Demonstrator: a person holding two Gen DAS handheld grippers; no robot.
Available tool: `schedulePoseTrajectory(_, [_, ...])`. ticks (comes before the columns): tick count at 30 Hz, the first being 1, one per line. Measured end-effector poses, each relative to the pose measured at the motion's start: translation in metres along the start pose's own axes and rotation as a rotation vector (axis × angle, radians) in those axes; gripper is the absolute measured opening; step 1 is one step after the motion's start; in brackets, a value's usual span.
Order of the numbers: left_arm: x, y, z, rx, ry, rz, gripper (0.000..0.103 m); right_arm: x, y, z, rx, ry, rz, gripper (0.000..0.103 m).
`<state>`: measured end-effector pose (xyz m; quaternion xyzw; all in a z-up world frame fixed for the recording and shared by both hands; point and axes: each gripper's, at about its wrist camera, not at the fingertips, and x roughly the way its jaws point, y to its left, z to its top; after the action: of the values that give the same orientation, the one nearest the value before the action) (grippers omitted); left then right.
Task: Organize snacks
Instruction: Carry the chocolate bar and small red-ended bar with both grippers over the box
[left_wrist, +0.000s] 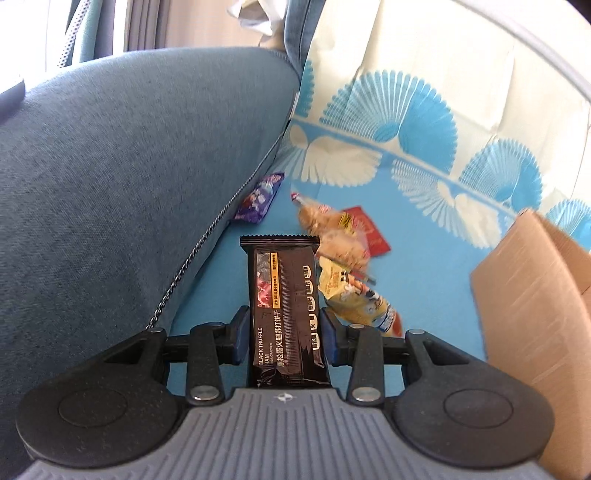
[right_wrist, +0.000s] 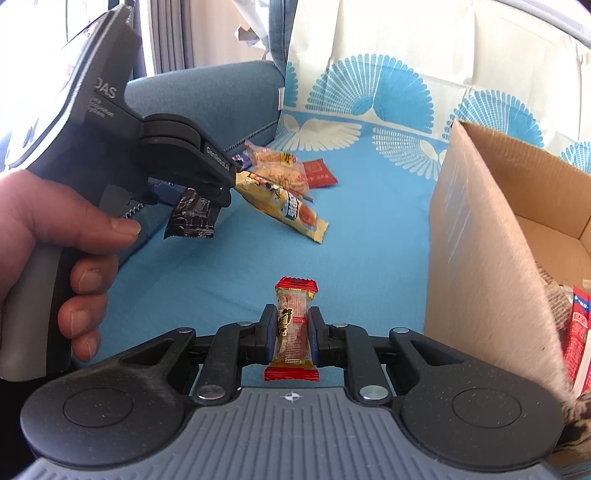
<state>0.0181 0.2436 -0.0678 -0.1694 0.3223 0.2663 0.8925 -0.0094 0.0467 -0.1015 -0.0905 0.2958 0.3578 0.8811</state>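
Crinkly foil looks light and slippery, so left claw (left_wrist: 284, 341) clamps black cracker packet (left_wrist: 286, 314) mid-body, right claw (right_wrist: 292, 338) clamps red snack (right_wrist: 293, 328) likewise.

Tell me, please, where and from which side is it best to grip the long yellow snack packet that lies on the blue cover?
Probably across the middle of the yellow packet, pinching its two long edges from above. It lies flat and slanted on the blue cover, so the fingers should be turned to its slant. Its near end is free; its far end sits against the other snacks, so the middle is clearer.
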Motion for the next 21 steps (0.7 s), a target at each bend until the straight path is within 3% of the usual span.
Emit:
schedulePoseTrajectory(13, [-0.052, 0.004, -0.003, -0.054, -0.133, -0.112, 0.043, -0.031, -0.002, 0.01, -0.024, -0.138, -0.006, 0.018])
schedulePoseTrajectory(21, [-0.087, -0.003, -0.015, -0.033, -0.186, -0.184, 0.043, -0.067, -0.016, 0.025, 0.001, -0.233, -0.036, 0.018])
